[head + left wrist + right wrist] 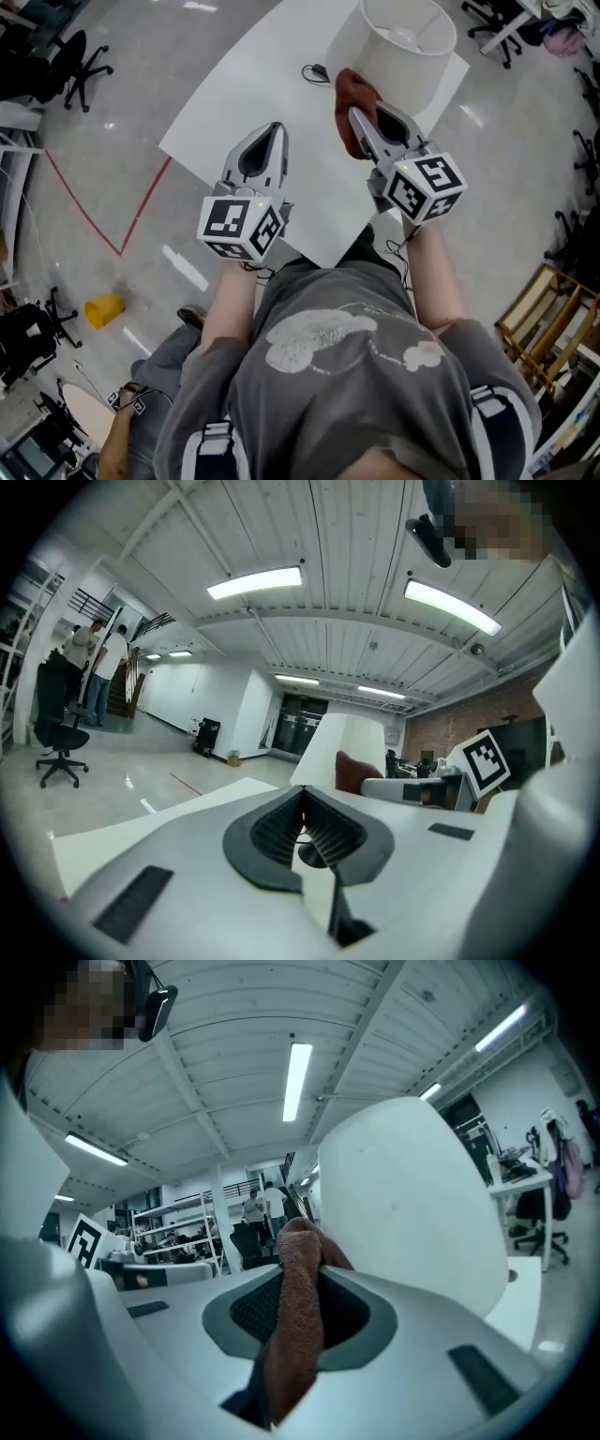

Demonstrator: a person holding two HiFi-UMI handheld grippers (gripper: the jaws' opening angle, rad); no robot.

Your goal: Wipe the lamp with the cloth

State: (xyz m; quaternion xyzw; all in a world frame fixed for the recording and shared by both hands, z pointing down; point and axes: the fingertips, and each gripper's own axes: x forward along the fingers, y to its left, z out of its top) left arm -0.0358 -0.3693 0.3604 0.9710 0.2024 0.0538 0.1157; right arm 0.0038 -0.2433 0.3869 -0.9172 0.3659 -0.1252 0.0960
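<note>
Right gripper (366,122) clamps the cloth (352,92) against the lamp's (410,56) near side, at the table's (246,89) far right — wiping appears under way. Left gripper (270,141), closed and empty, hovers left; next, probably a sweep round the shade.

We find an open office-lab hall: swivel chairs (75,56), red tape (84,206) on a polished floor (187,37), strip lights (255,582) under a ribbed ceiling (356,536), storage racks (178,1227).
</note>
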